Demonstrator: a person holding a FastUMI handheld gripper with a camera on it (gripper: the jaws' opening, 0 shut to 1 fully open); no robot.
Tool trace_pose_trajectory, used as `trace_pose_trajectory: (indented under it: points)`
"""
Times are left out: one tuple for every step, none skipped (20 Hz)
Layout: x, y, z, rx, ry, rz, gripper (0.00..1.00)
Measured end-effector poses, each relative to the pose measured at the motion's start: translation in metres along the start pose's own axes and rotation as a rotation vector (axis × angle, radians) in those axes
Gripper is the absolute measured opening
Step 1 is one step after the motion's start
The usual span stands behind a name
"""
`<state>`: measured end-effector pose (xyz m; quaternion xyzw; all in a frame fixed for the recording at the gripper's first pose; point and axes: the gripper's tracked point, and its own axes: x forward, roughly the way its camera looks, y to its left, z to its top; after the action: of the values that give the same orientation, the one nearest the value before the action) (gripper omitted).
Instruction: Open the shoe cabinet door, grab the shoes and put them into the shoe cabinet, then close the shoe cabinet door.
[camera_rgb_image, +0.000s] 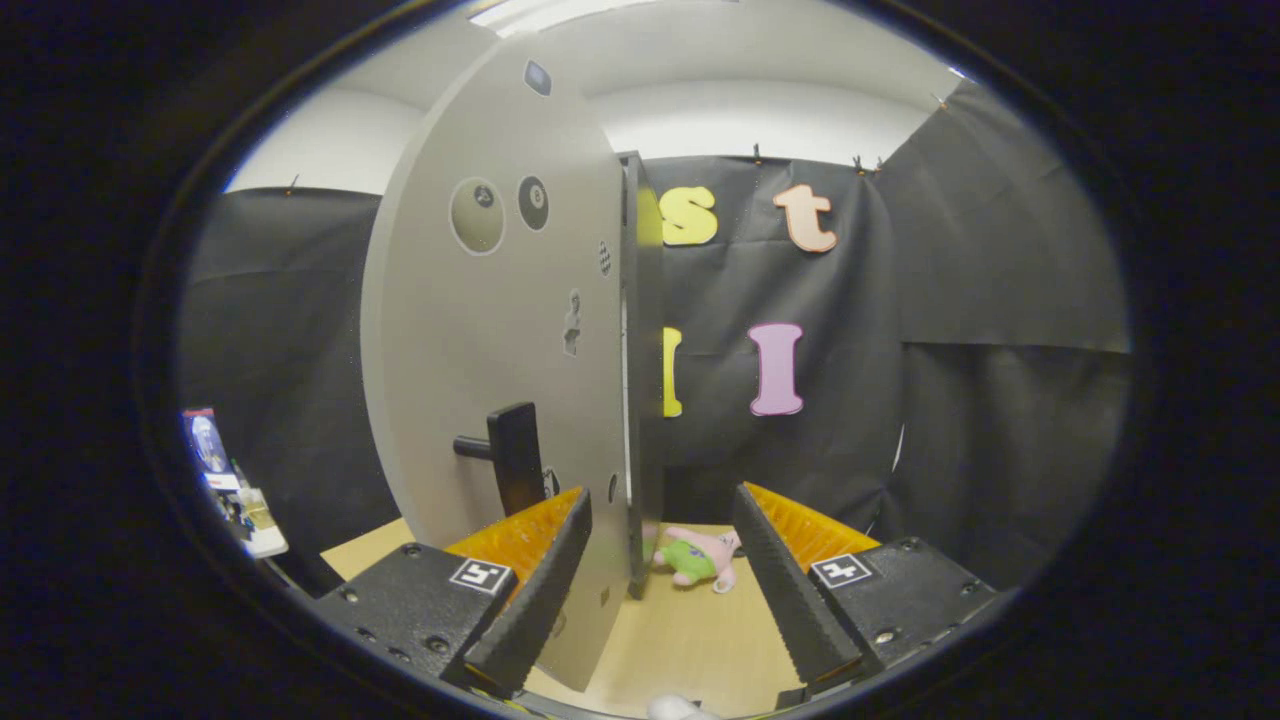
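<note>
— What do your fingers look like from the gripper view?

— My gripper (662, 590) stands wide apart. Both black ribbed fingers (540, 590) with orange backs show at the bottom, each on a black block with a small square marker, and nothing is pressed between them.

— And the cabinet?

— The flat grey shoe cabinet door (490, 330) rises just ahead, turned nearly edge-on to me. Its lower edge comes down into the gap between my fingers, close to the left one; I cannot tell whether it touches that finger. A black lever handle (508, 455) sticks out from the door's face, just above my left finger. A few round and small stickers (478, 214) sit higher on the same face. Right behind the door's edge stands a dark upright panel of the cabinet (643, 380).

— Any shoes?

— None that I can make out. At the very bottom, between my fingers, a small white rounded thing (672, 708) pokes in, but too little shows to say what it is.

— What else?

— A pink and green plush toy (702, 558) lies on the light wooden floor (700, 640), beyond my fingertips and just beside the foot of the dark panel. Off past my left finger, near the black cloth wall (960, 350), some small cluttered items (232, 480) rest on a white ledge.
</note>
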<state>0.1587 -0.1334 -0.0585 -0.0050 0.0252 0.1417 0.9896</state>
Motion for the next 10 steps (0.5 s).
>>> trace_pose_trajectory:
  points:
    - [0.001, 0.004, -0.001, 0.004, 0.006, 0.006, 0.94]
    - [0.001, 0.01, -0.001, 0.007, 0.008, 0.011, 0.94]
    - [0.001, 0.015, 0.0, 0.003, 0.009, 0.013, 0.94]
    - [0.002, 0.02, 0.001, -0.003, 0.01, 0.012, 0.94]
    - [0.001, 0.027, 0.001, -0.005, 0.011, 0.01, 0.94]
    - [0.002, 0.035, 0.0, -0.003, 0.014, 0.01, 0.94]
    - [0.004, 0.043, -0.001, -0.003, 0.018, 0.009, 0.94]
    - [0.004, 0.052, -0.001, -0.004, 0.022, 0.006, 0.94]
    - [0.005, 0.06, -0.001, -0.007, 0.026, 0.001, 0.94]
    - [0.007, 0.068, 0.0, -0.008, 0.028, -0.004, 0.94]
